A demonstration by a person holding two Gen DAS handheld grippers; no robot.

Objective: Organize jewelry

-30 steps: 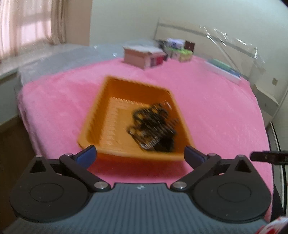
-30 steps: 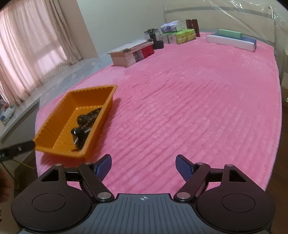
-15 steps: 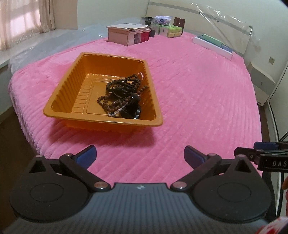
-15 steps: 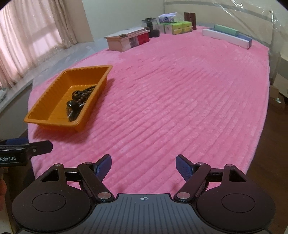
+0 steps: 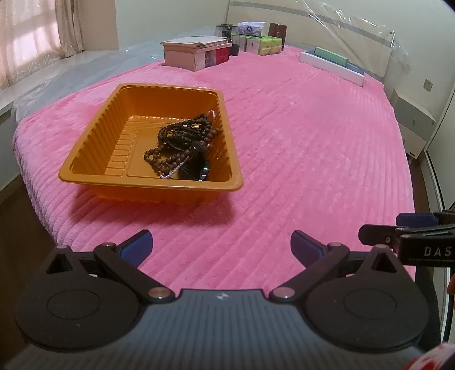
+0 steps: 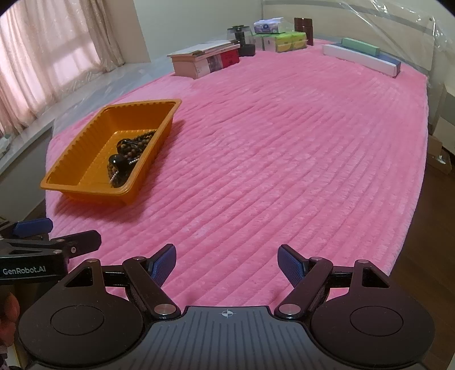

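Left wrist view: we recorded a tangle of dark beaded jewelry (image 5: 183, 143) lying in an orange plastic tray (image 5: 93, 150), heaped toward the tray's right side with a strand of small pale beads and a glossy black piece at the near end. We noted the tray resting on a pink ribbed bedspread (image 5: 298, 159) near the bed's left edge. We entered the left tongs (image 5: 221, 244) as spread wide over bare bedspread just short of the tray, with nothing between the blue pads. We logged the right tongs (image 6: 226, 260) likewise wide apart and empty, over open bedspread with the tray off to their left. We saw each tool's tip at the edge of the other's view.

Further items, far end of the bed: we listed a pink box (image 6: 187, 64) topped with flat books, a dark glass jar (image 6: 240, 34), a tissue pack (image 6: 268, 25), green-and-white cartons (image 6: 284, 41), a brown container (image 6: 304, 27), and a long white box (image 6: 361, 59) carrying a green one. We marked curtains (image 6: 42, 62) at the left window.
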